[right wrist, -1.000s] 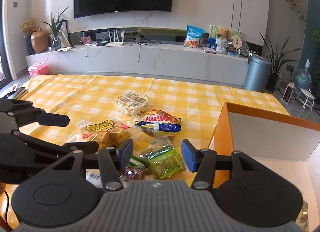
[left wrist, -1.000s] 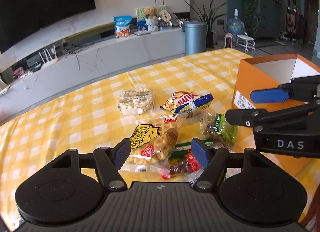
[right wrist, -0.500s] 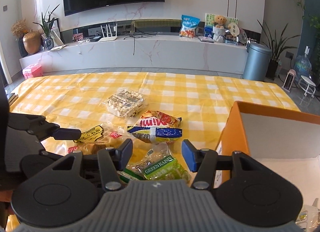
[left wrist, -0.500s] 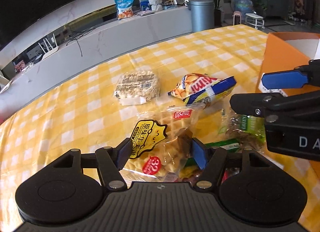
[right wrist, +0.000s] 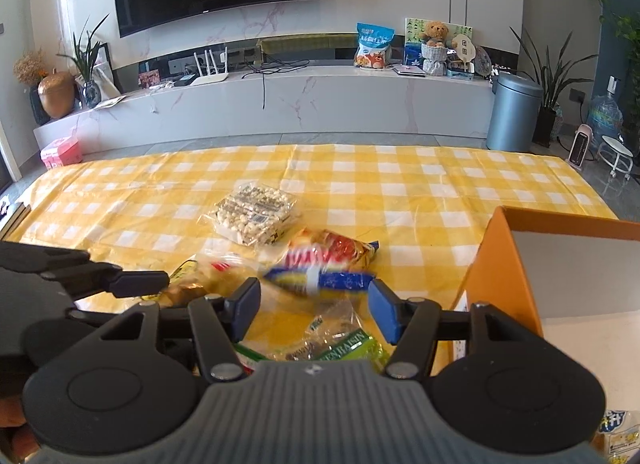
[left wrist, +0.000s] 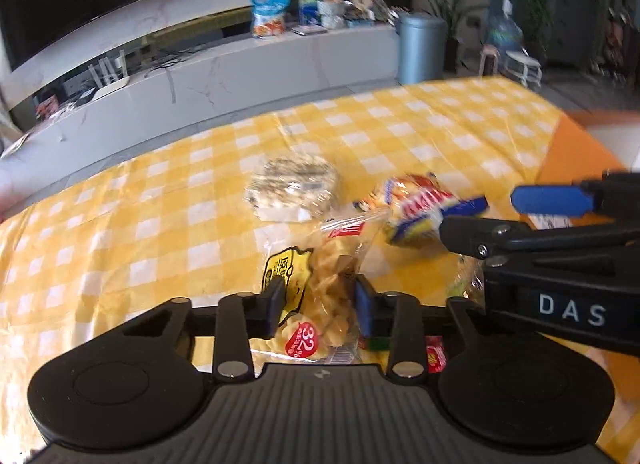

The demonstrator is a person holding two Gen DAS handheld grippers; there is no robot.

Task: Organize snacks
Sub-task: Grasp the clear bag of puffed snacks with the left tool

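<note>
Left tongs (left wrist: 320, 300) have just closed onto the biscuit bag (left wrist: 320, 296); right tongs (right wrist: 314, 312) gape wide, empty; four more snacks remain outside the orange box (right wrist: 504, 264)

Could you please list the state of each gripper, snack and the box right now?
Left gripper: just closed, pads on the biscuit bag.
Biscuit bag: gripped, on the table.
Right gripper: open, empty.
Chip bag: lying free.
Raisin bag: lying below the right gripper.
Nut pack: sealed, untouched.
Box: open-topped.
</note>
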